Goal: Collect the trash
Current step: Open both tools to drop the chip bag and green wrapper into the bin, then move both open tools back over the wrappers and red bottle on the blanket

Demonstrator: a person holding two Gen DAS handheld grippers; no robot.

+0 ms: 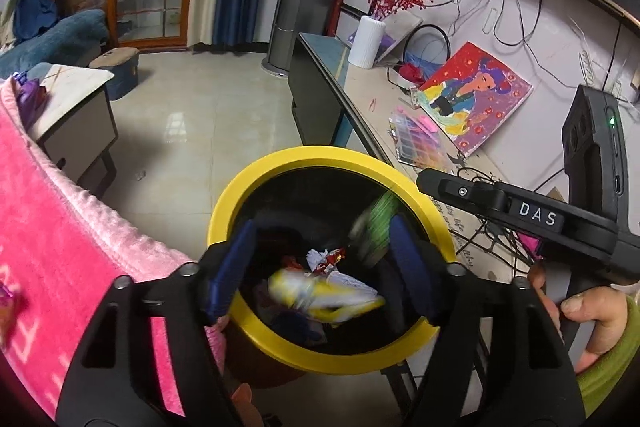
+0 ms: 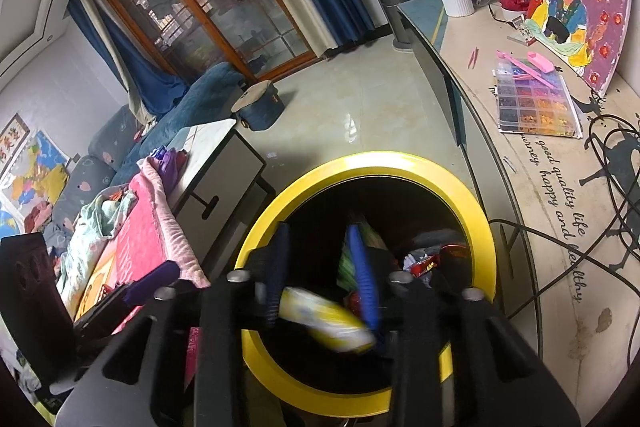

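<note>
Trash, a blurred yellow-and-white wrapper, drops into our yellow-rimmed black bin. Both the left tongs and right tongs are spread, empty; we keep them centred, bin's rim at twelve o'clock.

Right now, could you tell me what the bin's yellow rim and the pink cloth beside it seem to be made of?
Yellow rim: probably smooth moulded plastic, judging by its glossy highlights and even colour.
Pink cloth: seemingly plush velvet or fleece, with a soft nap, a matte sheen and a fuzzy paler edge.

One bin (two tongs)
</note>
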